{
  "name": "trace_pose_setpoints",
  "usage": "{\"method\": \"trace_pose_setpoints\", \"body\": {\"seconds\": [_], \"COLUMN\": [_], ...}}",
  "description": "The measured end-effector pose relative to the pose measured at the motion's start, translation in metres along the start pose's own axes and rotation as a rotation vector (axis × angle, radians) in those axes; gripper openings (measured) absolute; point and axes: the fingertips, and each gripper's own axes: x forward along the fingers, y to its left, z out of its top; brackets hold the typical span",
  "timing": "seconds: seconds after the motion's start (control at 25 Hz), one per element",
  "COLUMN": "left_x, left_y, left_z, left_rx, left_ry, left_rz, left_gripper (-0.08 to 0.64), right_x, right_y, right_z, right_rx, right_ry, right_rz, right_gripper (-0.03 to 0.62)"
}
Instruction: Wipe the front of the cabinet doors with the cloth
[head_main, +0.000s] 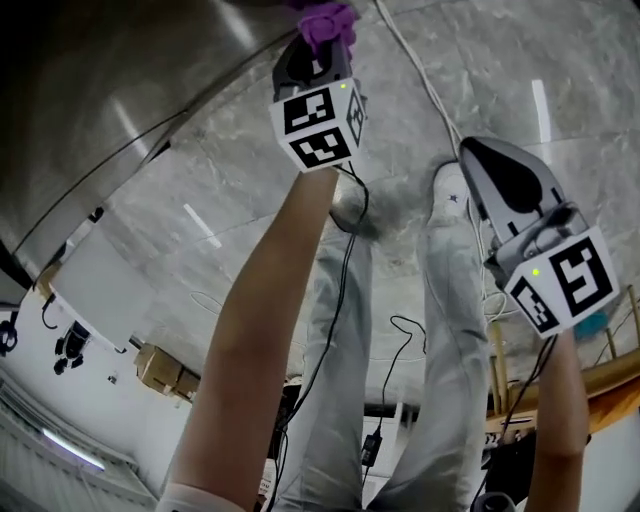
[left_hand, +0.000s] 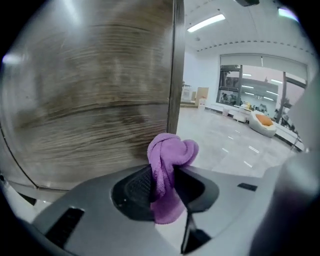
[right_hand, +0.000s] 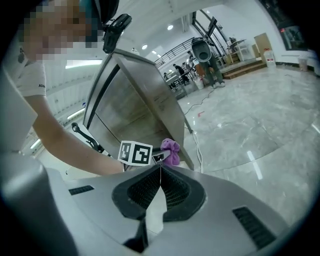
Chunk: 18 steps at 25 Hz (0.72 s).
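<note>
Left gripper view: left gripper (left_hand: 164, 172) fingers clamp the cloth (left_hand: 172, 150) mid-bunch, likely soft and light; right gripper (right_hand: 160, 171) fingers meet, empty.

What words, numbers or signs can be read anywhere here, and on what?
Nothing here reads clearly.
Left cube and right cube: black-and-white square patterns only, no letters.
Sleeve: small print, too blurred to read.

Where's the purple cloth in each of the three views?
Head view: purple cloth top centre, above the marker cube.
Left gripper view: cloth centre, pinched between the jaws.
Right gripper view: cloth small, centre, right of that cube.
Shared landmark: the cabinet door beside it.
</note>
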Motion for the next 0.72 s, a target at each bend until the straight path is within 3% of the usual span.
{"method": "trace_pose_setpoints", "body": {"seconds": [0.32,0.52,0.72], "left_x": [0.003,-0.025,-0.059], "left_y": [0.048,0.115,0.195], "left_z": [-0.024,-0.045,-0.064], "left_rx": [0.027,0.066,0.014], "left_ry": [0.055,0.089,0.105], "left_rz": [0.027,0.079,0.176], "left_gripper": [0.11,0.11,0.11], "right_x": [0.027,0.055,0.082], "right_y": [0.004,0.032,0.065], "right_z": [0.002,-0.005,-0.016], "right_rx": [0.004,-0.026,-0.045], "right_ry": [-0.031,-0.006,0.011], "right_rz": [-0.026,0.003,0.013], "right_gripper": [0.028,0.028,0.028]}}
